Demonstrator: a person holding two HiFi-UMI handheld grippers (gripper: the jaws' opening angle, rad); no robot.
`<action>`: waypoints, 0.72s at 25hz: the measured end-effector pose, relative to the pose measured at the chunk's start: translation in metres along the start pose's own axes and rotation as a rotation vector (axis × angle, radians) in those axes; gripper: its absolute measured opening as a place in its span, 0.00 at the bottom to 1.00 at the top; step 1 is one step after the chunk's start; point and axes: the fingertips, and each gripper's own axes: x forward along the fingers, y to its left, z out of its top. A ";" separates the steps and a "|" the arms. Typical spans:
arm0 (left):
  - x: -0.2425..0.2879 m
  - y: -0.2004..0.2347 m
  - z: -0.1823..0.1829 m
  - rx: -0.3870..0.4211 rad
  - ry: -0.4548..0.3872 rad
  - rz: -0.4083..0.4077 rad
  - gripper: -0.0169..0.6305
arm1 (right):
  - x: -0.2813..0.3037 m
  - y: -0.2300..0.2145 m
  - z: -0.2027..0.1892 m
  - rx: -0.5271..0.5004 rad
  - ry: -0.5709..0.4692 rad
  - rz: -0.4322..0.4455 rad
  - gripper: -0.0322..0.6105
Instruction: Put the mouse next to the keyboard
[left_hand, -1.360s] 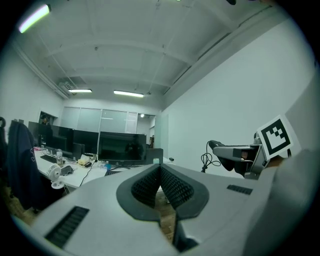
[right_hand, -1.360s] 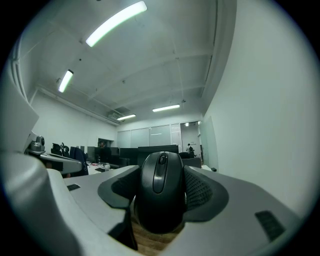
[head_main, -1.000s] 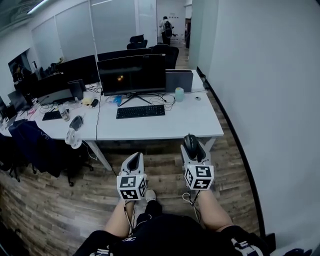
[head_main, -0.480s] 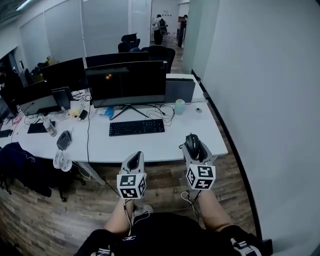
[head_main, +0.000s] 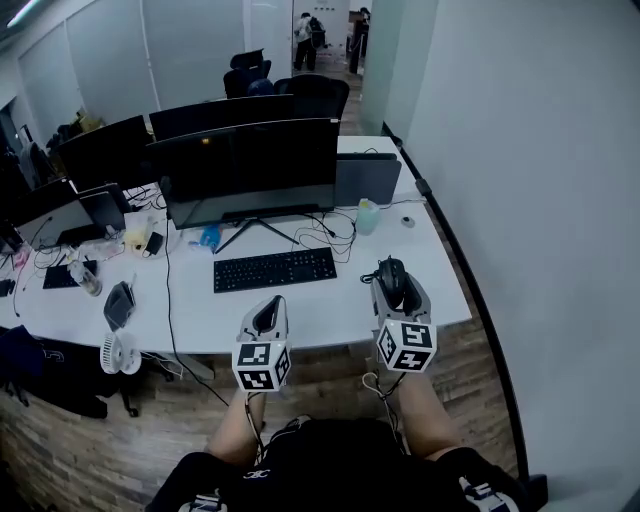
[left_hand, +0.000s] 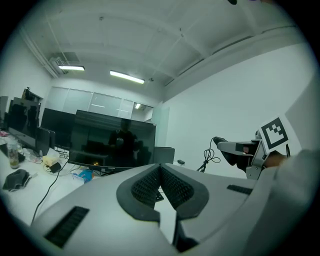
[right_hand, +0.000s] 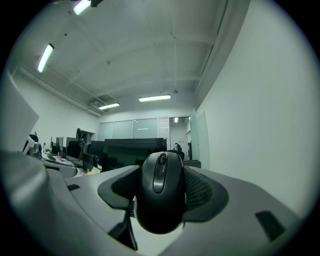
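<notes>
A black mouse (head_main: 391, 277) (right_hand: 160, 192) sits clamped between the jaws of my right gripper (head_main: 392, 283), above the white desk's (head_main: 300, 305) front edge, right of the black keyboard (head_main: 274, 269). The right gripper (right_hand: 161, 195) points level toward the monitors, its pads pressing both sides of the mouse. My left gripper (head_main: 265, 316) (left_hand: 160, 186) hovers over the desk's front edge just below the keyboard, its jaws closed together with nothing between them. In the left gripper view the right gripper with the mouse (left_hand: 234, 154) shows at the right.
A large dark monitor (head_main: 248, 170) stands behind the keyboard, with cables, a pale cup (head_main: 367, 216) and a grey laptop stand (head_main: 366, 180) behind. More monitors, a fan (head_main: 119, 353) and clutter fill the left desk. A white wall runs along the right.
Both grippers have come forward from over the wooden floor to the desk's front edge. The mouse stays held in the right gripper; the desk and keyboard now lie much closer.
</notes>
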 end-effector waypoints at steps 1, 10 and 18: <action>0.007 0.001 -0.002 0.001 0.011 -0.002 0.05 | 0.008 -0.004 -0.003 0.004 0.009 -0.001 0.49; 0.083 0.020 -0.014 -0.018 0.078 0.076 0.05 | 0.105 -0.045 -0.031 0.020 0.083 0.041 0.49; 0.134 0.031 -0.011 -0.017 0.101 0.145 0.05 | 0.191 -0.061 -0.050 0.003 0.135 0.117 0.49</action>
